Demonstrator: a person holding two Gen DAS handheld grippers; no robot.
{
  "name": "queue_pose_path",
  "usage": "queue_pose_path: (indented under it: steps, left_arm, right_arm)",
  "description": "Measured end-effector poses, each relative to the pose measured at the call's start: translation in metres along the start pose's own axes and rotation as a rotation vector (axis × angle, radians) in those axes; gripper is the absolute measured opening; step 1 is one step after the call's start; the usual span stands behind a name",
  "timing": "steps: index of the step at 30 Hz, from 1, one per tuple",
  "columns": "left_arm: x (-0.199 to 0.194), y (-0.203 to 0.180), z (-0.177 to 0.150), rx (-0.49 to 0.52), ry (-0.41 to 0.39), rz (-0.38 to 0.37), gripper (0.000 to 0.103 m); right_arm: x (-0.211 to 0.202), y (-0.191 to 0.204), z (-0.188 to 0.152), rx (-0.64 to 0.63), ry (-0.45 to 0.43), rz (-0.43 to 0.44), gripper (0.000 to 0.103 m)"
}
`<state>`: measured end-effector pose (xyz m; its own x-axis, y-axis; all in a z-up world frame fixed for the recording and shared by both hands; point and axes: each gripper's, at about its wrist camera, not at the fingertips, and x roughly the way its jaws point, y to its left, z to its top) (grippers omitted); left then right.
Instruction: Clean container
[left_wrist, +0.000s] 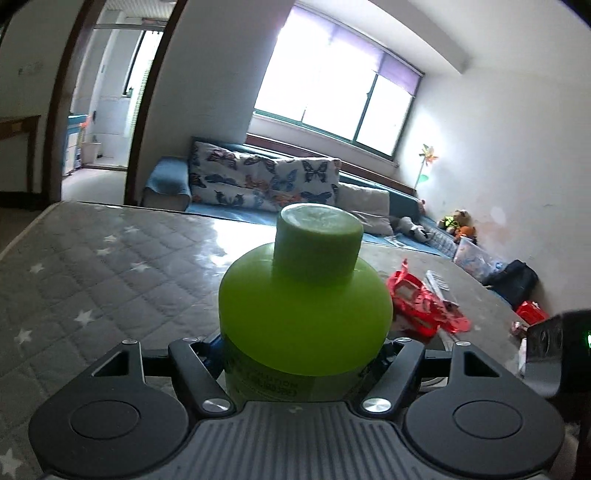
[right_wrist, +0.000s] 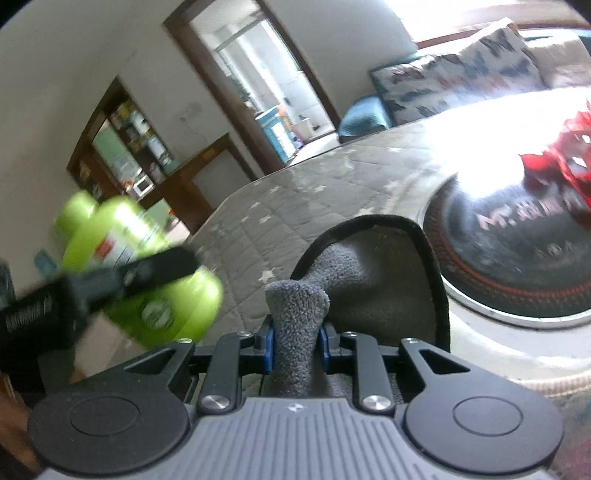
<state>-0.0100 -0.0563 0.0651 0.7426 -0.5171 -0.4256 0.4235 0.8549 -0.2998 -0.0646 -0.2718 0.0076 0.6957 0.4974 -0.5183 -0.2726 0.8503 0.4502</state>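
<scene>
Green plastic bottle (left_wrist: 304, 295), clamped cap-forward in your left gripper (left_wrist: 303, 354), lies left of the grey microfibre cloth (right_wrist: 297, 325) pinched by your right gripper (right_wrist: 296, 345).

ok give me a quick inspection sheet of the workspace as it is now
surface: grey quilted star-print cover over the table, glare from the window
job's things: green bottle, cap on, held off the table; grey cloth bunched in the other gripper
clutter: red packaging and a round dark tray on the cover
grippers: left gripper shut on the bottle body; right gripper shut on the cloth
cables: nothing seen
surroundings: sofa with butterfly cushions, window, doorway, toys on the floor by the wall
</scene>
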Motion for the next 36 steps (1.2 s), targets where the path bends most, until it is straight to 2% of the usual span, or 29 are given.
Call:
queue_pose_path:
  steps: [12, 24, 36]
  left_arm:
    - [0.003, -0.027, 0.008, 0.041, 0.016, -0.095, 0.073]
    - [0.002, -0.023, 0.008, 0.032, 0.037, -0.063, 0.073]
    - [0.002, -0.029, 0.012, 0.027, 0.037, -0.106, 0.073]
  right_arm:
    - [0.007, 0.059, -0.018, -0.311, -0.010, 0.014, 0.017]
    - [-0.006, 0.051, -0.008, -0.277, -0.106, -0.054, 0.015]
    - [-0.015, 0.057, -0.017, -0.331, -0.142, -0.071, 0.015]
